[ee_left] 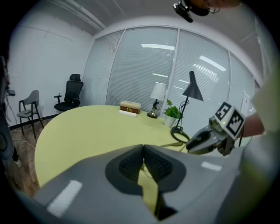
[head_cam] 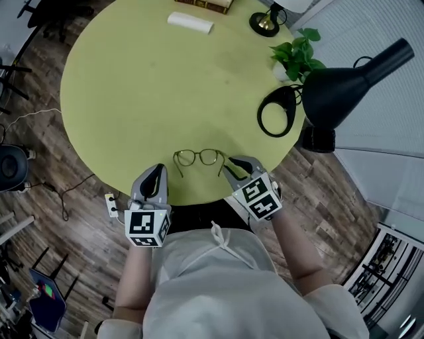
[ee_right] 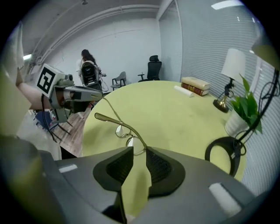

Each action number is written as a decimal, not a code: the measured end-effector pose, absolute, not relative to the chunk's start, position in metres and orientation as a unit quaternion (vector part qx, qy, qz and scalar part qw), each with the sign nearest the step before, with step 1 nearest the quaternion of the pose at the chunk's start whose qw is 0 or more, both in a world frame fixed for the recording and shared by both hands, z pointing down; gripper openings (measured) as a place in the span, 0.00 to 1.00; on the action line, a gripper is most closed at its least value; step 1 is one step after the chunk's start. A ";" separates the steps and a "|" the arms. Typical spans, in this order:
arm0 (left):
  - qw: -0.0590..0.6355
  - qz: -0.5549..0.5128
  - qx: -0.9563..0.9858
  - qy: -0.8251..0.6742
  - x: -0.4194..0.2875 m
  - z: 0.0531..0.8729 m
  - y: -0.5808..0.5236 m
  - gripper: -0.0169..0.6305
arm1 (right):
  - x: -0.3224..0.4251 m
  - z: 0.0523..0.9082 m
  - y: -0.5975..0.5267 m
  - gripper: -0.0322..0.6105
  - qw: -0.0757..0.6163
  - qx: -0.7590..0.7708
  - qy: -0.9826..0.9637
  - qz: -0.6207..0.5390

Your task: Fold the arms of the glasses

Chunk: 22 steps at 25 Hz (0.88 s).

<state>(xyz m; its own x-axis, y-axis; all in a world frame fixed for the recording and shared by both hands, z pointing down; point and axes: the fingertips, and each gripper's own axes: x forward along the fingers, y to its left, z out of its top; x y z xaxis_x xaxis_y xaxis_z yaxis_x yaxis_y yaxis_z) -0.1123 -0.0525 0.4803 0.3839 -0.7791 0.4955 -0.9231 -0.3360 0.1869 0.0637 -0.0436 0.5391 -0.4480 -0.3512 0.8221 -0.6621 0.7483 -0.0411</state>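
Thin metal-framed glasses (head_cam: 199, 157) lie near the front edge of the round yellow-green table (head_cam: 146, 86), both arms unfolded and pointing toward me. My left gripper (head_cam: 158, 171) hovers just left of the left arm, its pads (ee_left: 131, 164) pressed together with nothing between them. My right gripper (head_cam: 232, 165) is at the right arm. In the right gripper view the glasses (ee_right: 124, 131) lie straight ahead, and the end of one arm reaches into the narrow gap of the right gripper (ee_right: 139, 153), whose pads stand slightly apart.
A black desk lamp (head_cam: 344, 86) with its ring base (head_cam: 275, 111) stands at the table's right edge, beside a potted plant (head_cam: 296, 56). Books (head_cam: 205, 4), a white case (head_cam: 191, 22) and a small lamp (head_cam: 265, 23) sit at the far side. A person (ee_right: 89, 70) stands in the background.
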 end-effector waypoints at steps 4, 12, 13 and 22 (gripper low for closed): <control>0.232 0.166 0.790 -0.543 -0.116 0.492 -0.051 0.04 | 0.059 0.542 -0.051 0.21 0.470 0.252 -0.840 0.101; 0.251 0.180 0.778 -0.548 -0.116 0.506 -0.048 0.04 | 0.052 0.546 -0.058 0.16 0.512 0.183 -0.838 0.036; 0.254 0.181 0.777 -0.548 -0.116 0.507 -0.047 0.04 | 0.051 0.546 -0.057 0.14 0.514 0.179 -0.839 0.031; 0.252 0.186 0.776 -0.547 -0.119 0.504 -0.051 0.04 | 0.047 0.548 -0.050 0.08 0.522 0.142 -0.841 -0.002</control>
<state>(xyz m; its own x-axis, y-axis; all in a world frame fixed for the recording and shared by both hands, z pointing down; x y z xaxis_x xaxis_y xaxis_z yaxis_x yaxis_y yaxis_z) -0.1190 -0.0508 0.5038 0.3318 -0.7551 0.5654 -0.9432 -0.2739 0.1879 0.0470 -0.0501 0.5477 -0.4143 -0.2419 0.8774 -0.2371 0.9594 0.1525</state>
